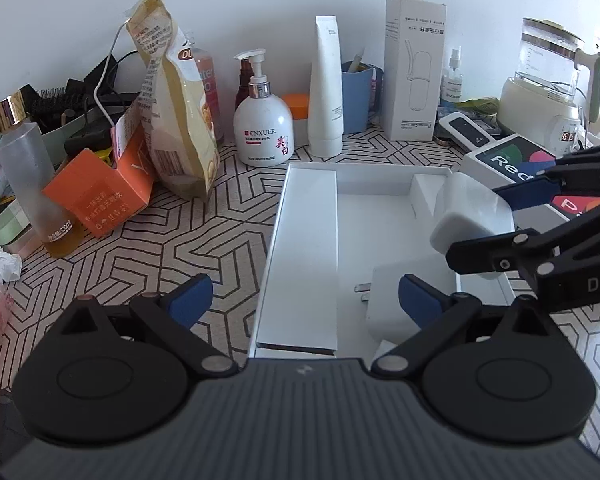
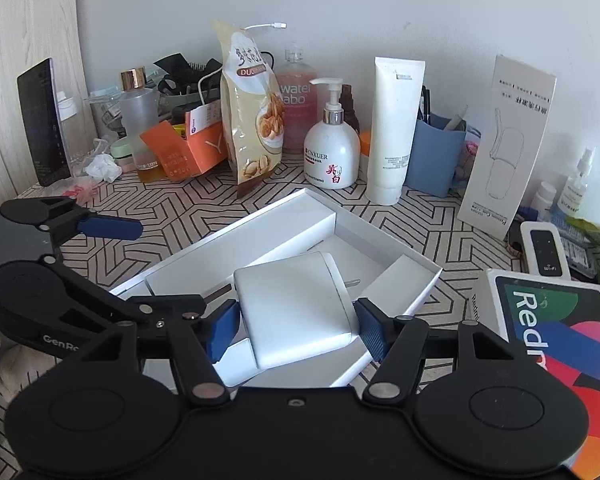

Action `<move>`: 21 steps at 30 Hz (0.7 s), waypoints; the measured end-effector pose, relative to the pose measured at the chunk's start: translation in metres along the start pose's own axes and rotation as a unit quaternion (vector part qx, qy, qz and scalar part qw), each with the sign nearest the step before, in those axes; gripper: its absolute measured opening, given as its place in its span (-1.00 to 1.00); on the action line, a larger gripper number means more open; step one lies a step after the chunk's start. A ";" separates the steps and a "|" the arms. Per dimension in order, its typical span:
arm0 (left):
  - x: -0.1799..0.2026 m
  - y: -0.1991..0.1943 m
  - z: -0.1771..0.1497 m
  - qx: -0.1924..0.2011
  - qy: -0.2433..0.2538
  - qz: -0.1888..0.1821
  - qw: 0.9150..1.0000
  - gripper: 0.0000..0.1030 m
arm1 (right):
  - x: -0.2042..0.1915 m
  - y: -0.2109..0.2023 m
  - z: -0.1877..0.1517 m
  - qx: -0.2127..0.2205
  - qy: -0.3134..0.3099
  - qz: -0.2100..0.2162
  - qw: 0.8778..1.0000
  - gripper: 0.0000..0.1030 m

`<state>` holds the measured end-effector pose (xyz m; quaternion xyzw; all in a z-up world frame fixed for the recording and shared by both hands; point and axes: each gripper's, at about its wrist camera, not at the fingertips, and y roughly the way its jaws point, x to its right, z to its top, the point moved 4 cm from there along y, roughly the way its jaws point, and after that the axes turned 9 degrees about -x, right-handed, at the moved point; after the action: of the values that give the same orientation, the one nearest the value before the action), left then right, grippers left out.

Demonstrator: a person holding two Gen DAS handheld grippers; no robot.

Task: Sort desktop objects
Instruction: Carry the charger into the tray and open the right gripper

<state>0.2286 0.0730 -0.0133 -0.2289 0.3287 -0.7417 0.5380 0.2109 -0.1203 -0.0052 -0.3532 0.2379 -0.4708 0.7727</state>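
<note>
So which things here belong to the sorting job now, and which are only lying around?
In use:
white charger
right gripper
white box
left gripper

Lying about:
snack bag
pump bottle
white tube
kettle

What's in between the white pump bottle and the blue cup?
A tall white tube stands between the pump bottle and blue cup, with an orange-lidded jar behind it. Both views show this.
</note>
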 end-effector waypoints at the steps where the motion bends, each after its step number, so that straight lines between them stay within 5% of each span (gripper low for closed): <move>1: -0.002 0.001 0.000 -0.003 -0.004 -0.001 1.000 0.96 | 0.001 0.002 0.000 -0.002 0.006 0.005 1.000 0.34; 7: -0.006 -0.002 -0.001 -0.002 0.022 0.010 1.000 0.96 | -0.007 0.008 0.004 -0.014 -0.001 0.005 1.000 0.34; 21: -0.003 -0.001 -0.003 -0.009 0.038 -0.028 0.999 0.96 | -0.020 0.022 0.027 -0.035 -0.005 0.021 0.999 0.34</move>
<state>0.2262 0.0766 -0.0145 -0.2142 0.3491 -0.7615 0.5024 0.2339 -0.0870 -0.0043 -0.3775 0.2579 -0.4441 0.7705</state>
